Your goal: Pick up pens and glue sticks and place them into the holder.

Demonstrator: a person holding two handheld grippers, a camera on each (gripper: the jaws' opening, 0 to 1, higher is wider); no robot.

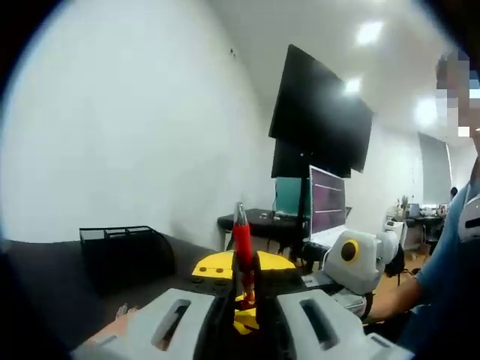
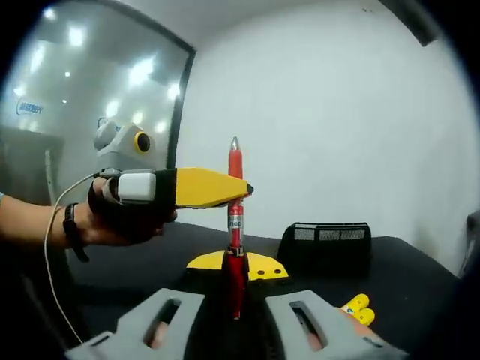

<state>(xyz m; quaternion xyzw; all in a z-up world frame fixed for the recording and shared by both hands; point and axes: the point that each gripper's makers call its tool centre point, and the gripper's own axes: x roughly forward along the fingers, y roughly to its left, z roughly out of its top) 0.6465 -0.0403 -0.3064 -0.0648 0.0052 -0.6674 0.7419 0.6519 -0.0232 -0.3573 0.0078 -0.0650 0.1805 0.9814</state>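
Observation:
A red pen [image 1: 241, 251] stands upright between my left gripper's [image 1: 244, 311] jaws, which are shut on it. My right gripper [image 1: 360, 259] reaches in from the right, its yellow jaw tips [image 1: 225, 266] at the same pen. In the right gripper view the red pen [image 2: 235, 225] rises from my right gripper [image 2: 235, 289], shut on its lower end. The left gripper [image 2: 225, 187], held by a gloved hand, clamps the pen's middle with its yellow jaws. The black mesh holder [image 1: 124, 251] [image 2: 326, 244] sits on the dark table. Yellow glue sticks [image 2: 358, 307] lie in front of it.
The dark table [image 2: 420, 285] stands against a white wall [image 1: 135, 127]. A big black screen on a stand [image 1: 319, 120] and a lit monitor [image 1: 326, 206] are beyond the table's end. A person in a blue shirt [image 1: 450, 285] is at the right.

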